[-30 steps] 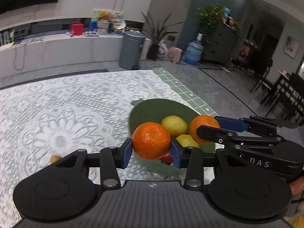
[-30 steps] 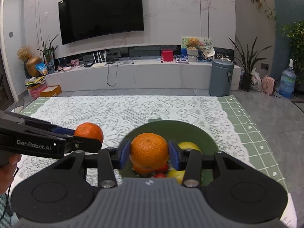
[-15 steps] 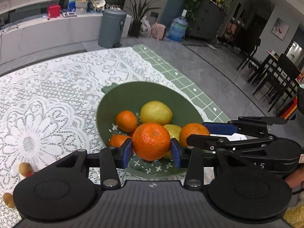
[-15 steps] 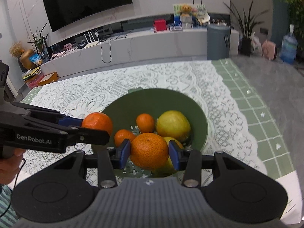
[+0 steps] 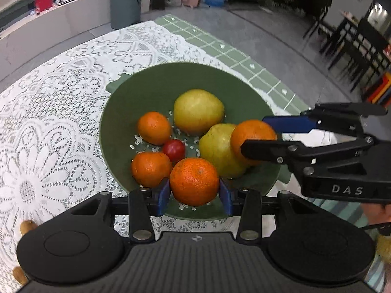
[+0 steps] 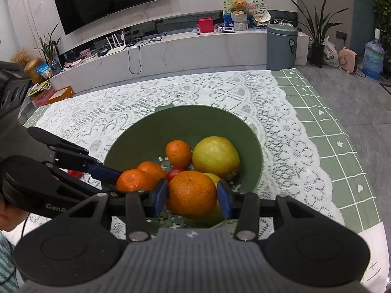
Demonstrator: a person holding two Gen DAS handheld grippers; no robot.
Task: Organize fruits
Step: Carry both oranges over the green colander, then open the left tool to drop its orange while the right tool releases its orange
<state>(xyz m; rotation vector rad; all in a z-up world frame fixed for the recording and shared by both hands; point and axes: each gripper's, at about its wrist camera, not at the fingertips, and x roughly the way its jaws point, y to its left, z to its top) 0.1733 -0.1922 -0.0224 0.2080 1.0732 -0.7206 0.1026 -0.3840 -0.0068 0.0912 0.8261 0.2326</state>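
Only the left wrist view shows both grippers (image 5: 194, 193) (image 5: 254, 131) pinching oranges (image 5: 194, 182) (image 5: 253, 134) — bowl (image 5: 156, 83) beneath.

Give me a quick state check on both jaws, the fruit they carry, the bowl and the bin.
Left gripper: jaws shut on an orange, above the bowl's near rim.
Left orange: held, not released.
Right gripper: jaws shut on an orange, above the bowl.
Right orange: held, not released.
Green bowl: upright on the lace cloth, partly filled with oranges, two yellow fruits and a small red fruit.
Grey bin: lid closed.
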